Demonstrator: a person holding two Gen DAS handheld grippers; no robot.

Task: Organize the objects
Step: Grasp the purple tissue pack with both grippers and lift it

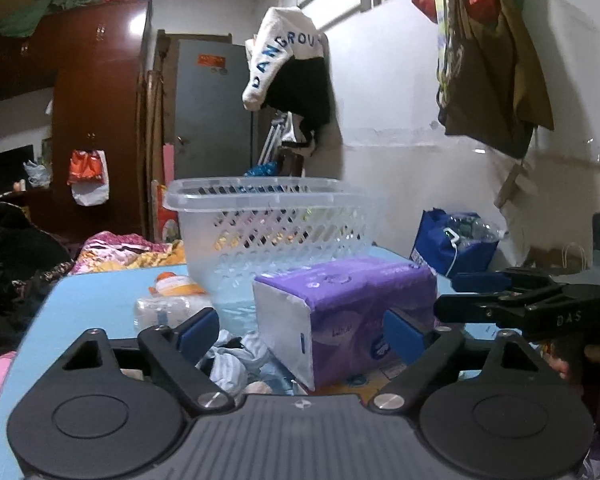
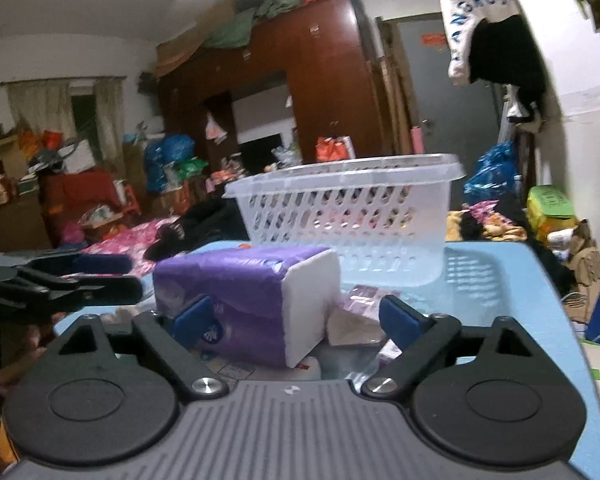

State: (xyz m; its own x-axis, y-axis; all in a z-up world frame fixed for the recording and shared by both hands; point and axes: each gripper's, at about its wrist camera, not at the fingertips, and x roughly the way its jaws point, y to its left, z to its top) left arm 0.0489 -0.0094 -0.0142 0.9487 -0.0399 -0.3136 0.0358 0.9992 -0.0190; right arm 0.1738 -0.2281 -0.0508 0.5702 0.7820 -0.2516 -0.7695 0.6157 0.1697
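Note:
A purple tissue pack [image 1: 348,316] lies on the blue table [image 1: 100,300] in front of a clear plastic basket [image 1: 272,228]. My left gripper [image 1: 300,336] is open, its blue pads on either side of the pack's near end. The right gripper shows at the right of the left wrist view [image 1: 500,292]. In the right wrist view the pack [image 2: 240,296] lies before the basket [image 2: 348,212]. My right gripper [image 2: 296,318] is open around the pack's white end. The left gripper shows at the left of that view [image 2: 80,276].
A small bottle with an orange label [image 1: 172,296] and crumpled cloth [image 1: 236,356] lie on the table left of the pack. Flat packets [image 2: 360,308] lie right of it. A blue bag [image 1: 452,240] stands beyond the table's right edge. A bed with clothes lies to the left.

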